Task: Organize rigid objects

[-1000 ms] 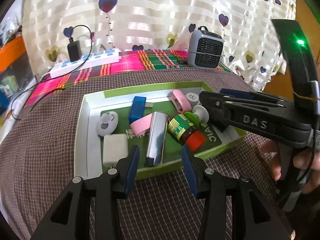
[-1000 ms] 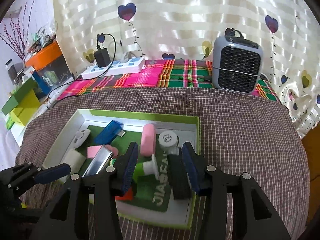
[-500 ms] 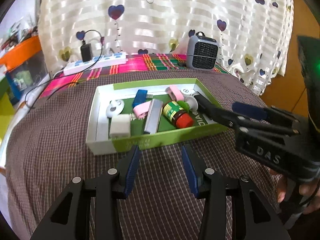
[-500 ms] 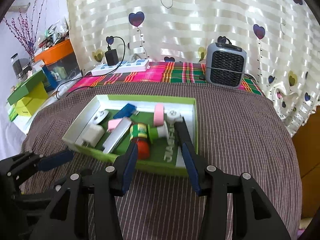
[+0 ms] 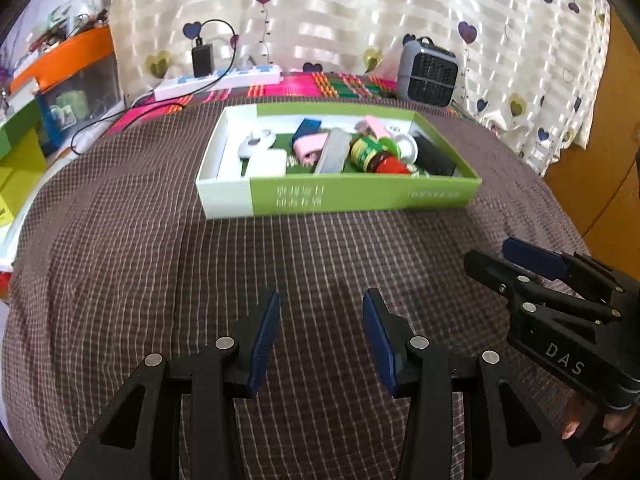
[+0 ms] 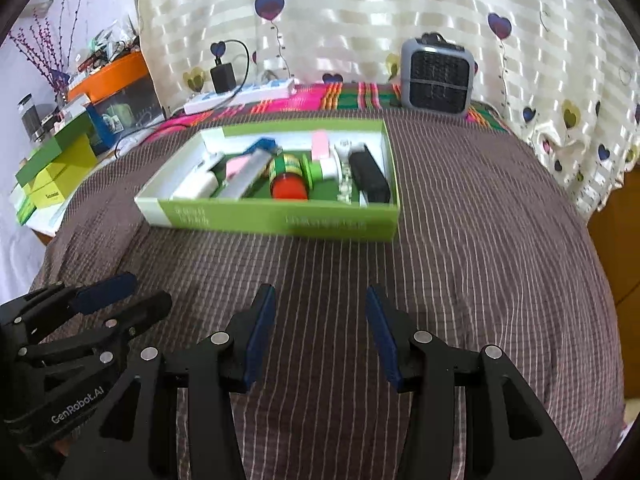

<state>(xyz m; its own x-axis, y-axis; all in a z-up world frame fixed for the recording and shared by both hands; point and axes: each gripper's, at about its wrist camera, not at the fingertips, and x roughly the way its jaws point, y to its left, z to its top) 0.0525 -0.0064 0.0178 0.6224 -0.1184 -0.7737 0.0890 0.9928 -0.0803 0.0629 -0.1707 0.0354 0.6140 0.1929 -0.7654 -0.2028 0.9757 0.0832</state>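
Box point(image 5: 360, 196) of small rigid items sits far out on the checked bench point(image 5: 160, 260), smaller in both views than half a second ago. Left claw point(image 5: 320, 336) and right claw point(image 6: 320, 332) have pulled back toward the near edge, both wide and empty, well apart from it.

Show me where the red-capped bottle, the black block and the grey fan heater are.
red-capped bottle point(image 6: 289, 189), right wrist view, on its red cap.
black block point(image 6: 368, 174), right wrist view, on its top face.
grey fan heater point(image 6: 437, 76), right wrist view, on its front grille.
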